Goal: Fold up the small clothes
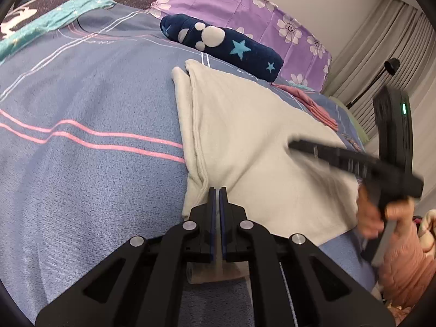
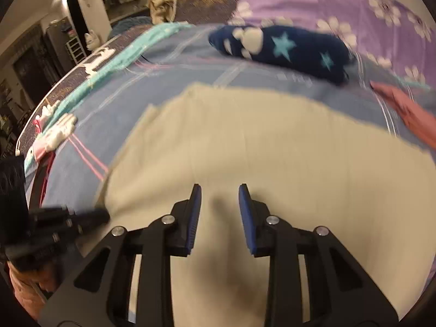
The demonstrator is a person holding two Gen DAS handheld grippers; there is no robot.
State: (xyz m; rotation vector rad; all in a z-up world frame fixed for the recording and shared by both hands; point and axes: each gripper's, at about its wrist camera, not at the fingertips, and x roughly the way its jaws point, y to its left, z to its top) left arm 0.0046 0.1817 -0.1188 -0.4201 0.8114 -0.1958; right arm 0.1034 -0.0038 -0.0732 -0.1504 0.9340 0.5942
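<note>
A cream cloth (image 1: 259, 136) (image 2: 272, 150) lies partly folded on the blue striped bedspread (image 1: 81, 136) (image 2: 169, 76). My left gripper (image 1: 217, 190) is shut on the cloth's near left edge, where creases run into its tips. In the right wrist view the left gripper (image 2: 92, 215) shows at the cloth's left edge. My right gripper (image 2: 220, 188) is open just over the middle of the cloth, with nothing between its blue pads (image 2: 194, 215). Seen from the left wrist, the right gripper (image 1: 299, 145) is a blurred shape above the cloth's right side, held by a hand (image 1: 373, 218).
A rolled navy fleece with stars (image 1: 223, 43) (image 2: 286, 46) lies behind the cloth, before a purple flowered pillow (image 1: 259, 8) (image 2: 340, 5). A pink garment (image 1: 318, 106) (image 2: 408, 114) sits at the back right. Bare bedspread spreads to the left. Curtains (image 1: 362, 54) hang far right.
</note>
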